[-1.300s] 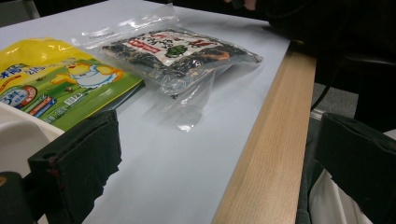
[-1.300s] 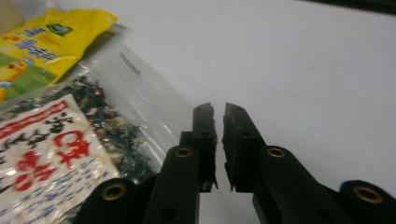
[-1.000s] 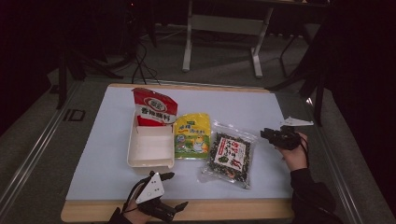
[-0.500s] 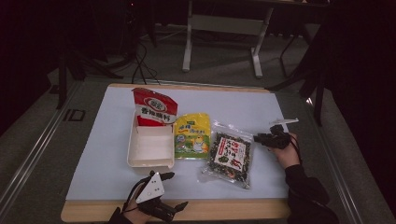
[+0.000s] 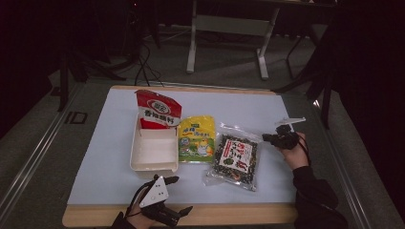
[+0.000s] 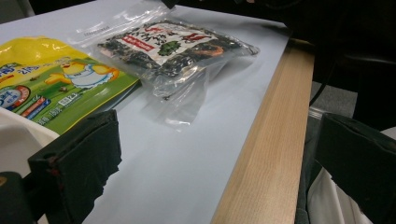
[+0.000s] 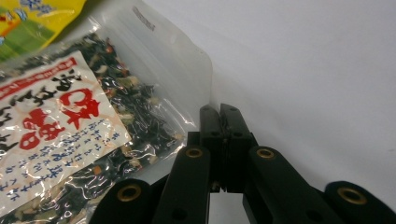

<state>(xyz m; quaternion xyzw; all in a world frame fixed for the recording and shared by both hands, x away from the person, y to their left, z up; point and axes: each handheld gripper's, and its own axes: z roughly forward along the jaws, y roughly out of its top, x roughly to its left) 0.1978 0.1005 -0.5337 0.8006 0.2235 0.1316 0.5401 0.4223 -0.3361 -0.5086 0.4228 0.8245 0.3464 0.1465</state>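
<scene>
A clear bag of dark dried seaweed mix [image 5: 235, 156] with a white and red label lies on the pale blue mat, also close up in the right gripper view [image 7: 70, 135]. My right gripper [image 5: 266, 138] lies low at the bag's right edge. Its jaws have just been closing and now stand together [image 7: 220, 109] on the bag's clear corner, which seems pinched between the tips. My left gripper [image 5: 182, 194] rests at the table's front edge, open and holding nothing, its jaws wide apart [image 6: 219, 163].
A yellow-green snack bag [image 5: 197, 138] lies left of the seaweed bag. A white tray [image 5: 154, 150] holds a red snack bag [image 5: 156, 109] leaning at its far end. The wooden table edge [image 6: 266, 140] runs along the front; a metal stand [image 5: 224, 28] is beyond the table.
The right hand has shifted left and down to the seaweed bag's edge, and its jaws have closed. The left hand and the packets have stayed put.
</scene>
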